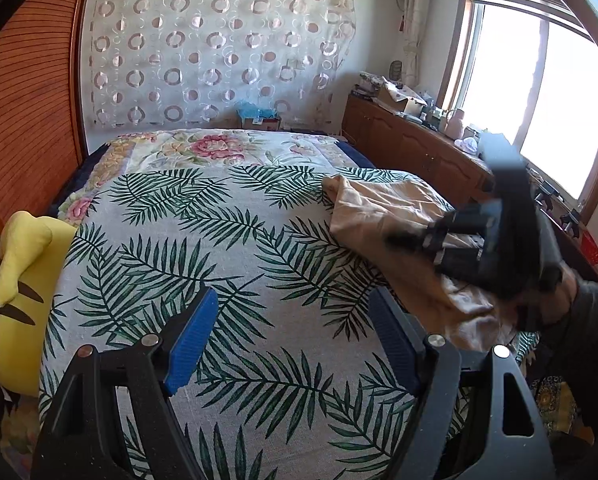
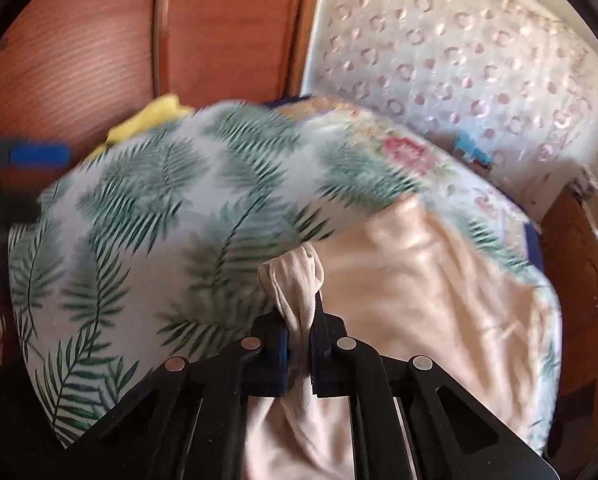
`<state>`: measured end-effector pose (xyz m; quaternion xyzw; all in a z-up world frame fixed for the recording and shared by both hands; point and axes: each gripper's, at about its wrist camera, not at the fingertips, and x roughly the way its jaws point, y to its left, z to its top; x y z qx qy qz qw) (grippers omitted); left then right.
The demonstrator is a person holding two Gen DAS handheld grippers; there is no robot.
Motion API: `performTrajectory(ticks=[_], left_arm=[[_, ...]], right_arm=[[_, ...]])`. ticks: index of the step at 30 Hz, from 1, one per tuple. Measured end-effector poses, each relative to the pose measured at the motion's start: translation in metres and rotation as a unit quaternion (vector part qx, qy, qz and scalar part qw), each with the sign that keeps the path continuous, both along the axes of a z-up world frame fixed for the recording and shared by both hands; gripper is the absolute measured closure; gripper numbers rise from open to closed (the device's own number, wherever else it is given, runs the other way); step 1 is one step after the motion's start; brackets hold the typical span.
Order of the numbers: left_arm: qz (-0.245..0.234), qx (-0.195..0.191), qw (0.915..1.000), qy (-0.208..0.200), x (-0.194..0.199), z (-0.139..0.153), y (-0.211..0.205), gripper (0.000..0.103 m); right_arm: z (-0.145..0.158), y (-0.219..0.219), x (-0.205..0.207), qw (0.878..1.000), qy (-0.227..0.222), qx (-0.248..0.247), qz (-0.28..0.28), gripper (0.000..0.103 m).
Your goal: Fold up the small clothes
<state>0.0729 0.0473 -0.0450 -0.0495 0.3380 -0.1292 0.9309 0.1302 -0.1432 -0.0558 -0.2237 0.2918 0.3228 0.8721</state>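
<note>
Right gripper clamped on a bunched edge of the beige garment, which lies on the leaf-print bedspread. Left gripper jaws apart, empty, above the bedspread.

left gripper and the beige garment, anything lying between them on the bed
Nothing: in the left wrist view only bare leaf-print bedspread lies between the open left gripper and the beige garment, which the right gripper pinches.
</note>
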Motion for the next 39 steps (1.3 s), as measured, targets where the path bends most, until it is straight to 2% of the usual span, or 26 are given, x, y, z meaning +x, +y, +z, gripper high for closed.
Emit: performTrajectory(ticks=[5,10,13,17,19,21,22,24,28,31,34,39], left_arm=[[-0.009,-0.005,0.9999,0.002,-0.001,-0.002,-0.007,0.025],[-0.016,-0.005,0.9998,0.004,-0.001,-0.004,-0.012,0.025],[-0.020,-0.003,0.9998,0.005,-0.001,-0.005,-0.016,0.025],[-0.026,-0.001,0.9996,0.012,0.000,-0.009,-0.021,0.025],[-0.030,0.002,0.9994,0.015,0.001,-0.011,-0.025,0.025],[-0.035,0.006,0.9992,0.018,0.001,-0.014,-0.030,0.025],[-0.038,0.007,0.9991,0.020,0.002,-0.015,-0.033,0.025],[-0.045,0.008,0.9987,0.023,0.004,-0.017,-0.038,0.025],[-0.060,0.010,0.9978,0.026,0.005,-0.018,-0.055,0.025],[-0.075,0.012,0.9967,0.027,0.004,-0.021,-0.070,0.025],[-0.086,0.015,0.9957,0.031,0.006,-0.025,-0.084,0.025],[-0.104,0.008,0.9937,0.042,0.010,-0.031,-0.109,0.025]], right_arm=[[0.048,-0.045,0.047,0.997,-0.049,0.009,-0.067,0.096],[0.067,-0.078,0.102,0.988,-0.071,-0.019,-0.139,0.096],[0.066,-0.085,0.130,0.979,-0.071,-0.033,-0.188,0.096],[0.049,-0.089,0.168,0.963,-0.070,-0.061,-0.254,0.096],[0.038,-0.090,0.183,0.959,-0.050,-0.064,-0.273,0.096],[0.028,-0.089,0.191,0.957,-0.025,-0.058,-0.282,0.082],[0.027,-0.091,0.193,0.956,-0.021,-0.051,-0.287,0.070],[0.030,-0.099,0.196,0.957,-0.016,-0.035,-0.288,0.066],[0.044,-0.115,0.177,0.958,-0.015,-0.017,-0.286,0.063],[0.050,-0.133,0.138,0.968,0.001,0.015,-0.251,0.063],[0.040,-0.138,0.095,0.973,-0.002,0.021,-0.230,0.063],[0.022,-0.147,0.029,0.979,0.024,0.049,-0.195,0.063]])
